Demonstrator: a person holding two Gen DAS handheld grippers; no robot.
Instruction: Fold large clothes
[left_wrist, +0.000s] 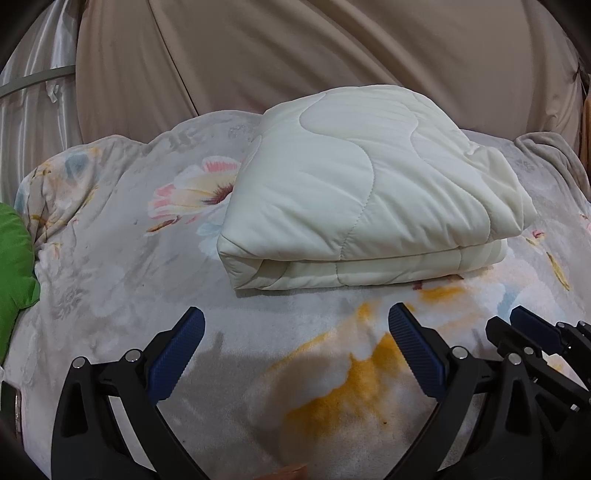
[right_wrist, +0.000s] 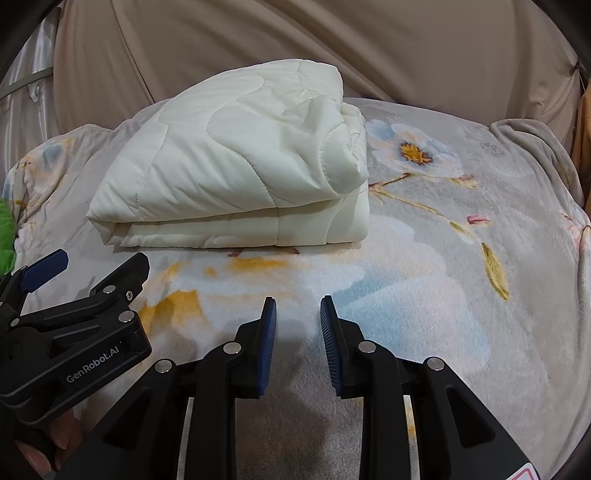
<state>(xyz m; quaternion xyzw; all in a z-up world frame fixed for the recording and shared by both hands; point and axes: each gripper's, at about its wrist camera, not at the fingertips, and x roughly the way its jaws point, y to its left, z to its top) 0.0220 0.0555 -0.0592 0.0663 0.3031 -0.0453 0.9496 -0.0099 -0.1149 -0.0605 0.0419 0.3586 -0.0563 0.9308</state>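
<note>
Legible text: "GenRobot.AI" | Carrier: black body of the left gripper (right_wrist: 86, 280), printed in pale letters along its side, seen in the right wrist view | Partial mark: a red-edged label at the lower right corner of that view, too cropped to read | Left wrist view: no readable text

Folded quilt (left_wrist: 369, 192) on blanket (left_wrist: 122, 266), w/ curtain (left_wrist: 332, 48) behind.
</note>
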